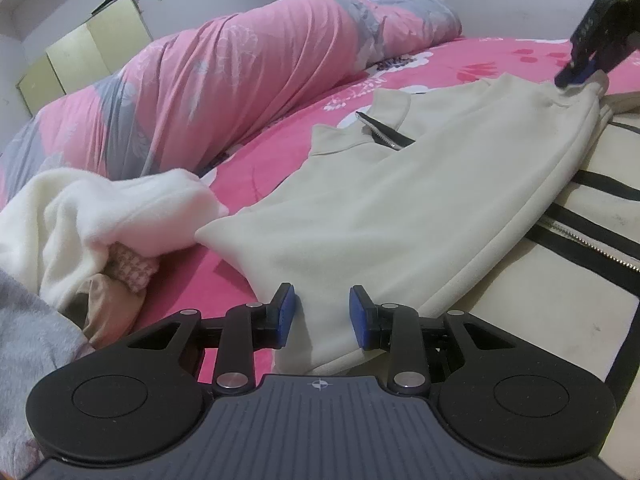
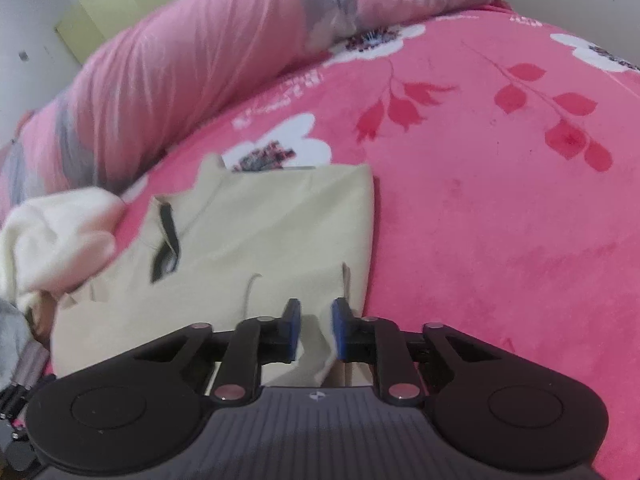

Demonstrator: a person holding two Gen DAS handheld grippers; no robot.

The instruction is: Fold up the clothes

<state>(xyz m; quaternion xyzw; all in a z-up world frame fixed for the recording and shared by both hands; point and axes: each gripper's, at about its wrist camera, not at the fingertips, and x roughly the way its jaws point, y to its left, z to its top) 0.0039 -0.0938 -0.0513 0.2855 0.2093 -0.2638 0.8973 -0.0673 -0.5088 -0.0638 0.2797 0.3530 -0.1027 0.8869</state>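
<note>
A cream zip-collar sweater (image 1: 384,208) lies on the pink floral bed sheet (image 1: 280,152), one side folded over its black-striped front (image 1: 592,208). My left gripper (image 1: 322,312) is open, its blue pads either side of the sweater's near edge. The right gripper (image 1: 576,76) shows at the top right of the left wrist view, pinching the sweater's far corner. In the right wrist view the right gripper (image 2: 316,328) has a fold of the sweater (image 2: 256,240) between its pads, the jaws narrowly apart around the cloth.
A rolled pink and grey quilt (image 1: 224,72) lies along the far side of the bed. A heap of white and grey clothes (image 1: 80,216) sits at the left. Yellow cabinet doors (image 1: 80,60) stand behind. Bare pink sheet (image 2: 500,200) spreads to the right.
</note>
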